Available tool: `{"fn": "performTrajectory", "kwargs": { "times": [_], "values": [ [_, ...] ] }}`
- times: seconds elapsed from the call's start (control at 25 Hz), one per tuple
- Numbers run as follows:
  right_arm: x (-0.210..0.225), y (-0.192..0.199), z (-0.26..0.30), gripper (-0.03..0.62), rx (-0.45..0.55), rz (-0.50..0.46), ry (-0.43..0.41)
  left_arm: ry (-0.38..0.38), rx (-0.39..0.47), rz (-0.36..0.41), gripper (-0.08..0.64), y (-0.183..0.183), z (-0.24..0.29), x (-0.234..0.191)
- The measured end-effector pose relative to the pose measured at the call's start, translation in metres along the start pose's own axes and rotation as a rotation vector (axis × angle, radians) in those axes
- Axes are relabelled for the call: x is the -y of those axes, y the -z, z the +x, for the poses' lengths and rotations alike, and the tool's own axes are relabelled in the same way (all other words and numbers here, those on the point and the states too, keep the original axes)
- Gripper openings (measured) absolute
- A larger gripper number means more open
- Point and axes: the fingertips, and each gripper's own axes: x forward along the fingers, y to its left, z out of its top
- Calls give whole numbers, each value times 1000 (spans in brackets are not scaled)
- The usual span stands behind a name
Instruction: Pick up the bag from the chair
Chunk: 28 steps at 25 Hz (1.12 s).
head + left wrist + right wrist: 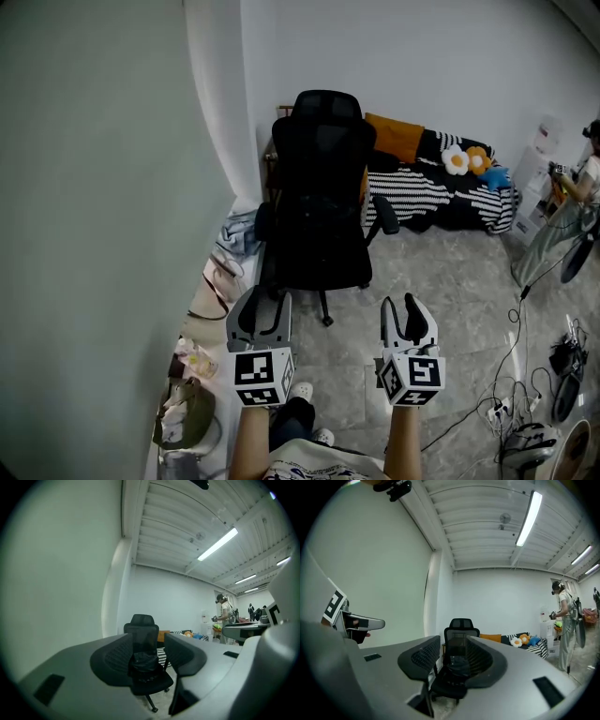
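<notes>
Crinkly black bag [144,662] on mesh-backed chair [319,150], left claw [267,305] spread, right claw [401,314] spread

The chair [319,202] is black, with a net back you can see through. The bag [143,663] on it looks like thin, crinkly black plastic with a little shine. The floor [459,272] is grey stone tile, smooth and a bit shiny. The wall [94,187] is smooth and dull. The left gripper [264,305] and right gripper [401,307] are dull grey plastic, and their pads [117,656] look bumpy. The striped blanket [422,192] is soft cloth.
</notes>
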Motion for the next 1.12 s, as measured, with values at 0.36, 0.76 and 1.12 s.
{"fn": "performTrajectory", "kwargs": {
  "times": [0.36, 0.76, 1.12],
  "values": [
    [1, -6, 76, 284, -2, -17, -31, 12, -6, -11, 255, -5, 73, -28],
    [4, -12, 186, 290, 9, -19, -11, 73, -3, 16, 255, -15, 184, -59],
    [13, 8, 252, 290, -27, -32, 4, 101, -52, 5, 255, 8, 254, -76]
  ]
}}
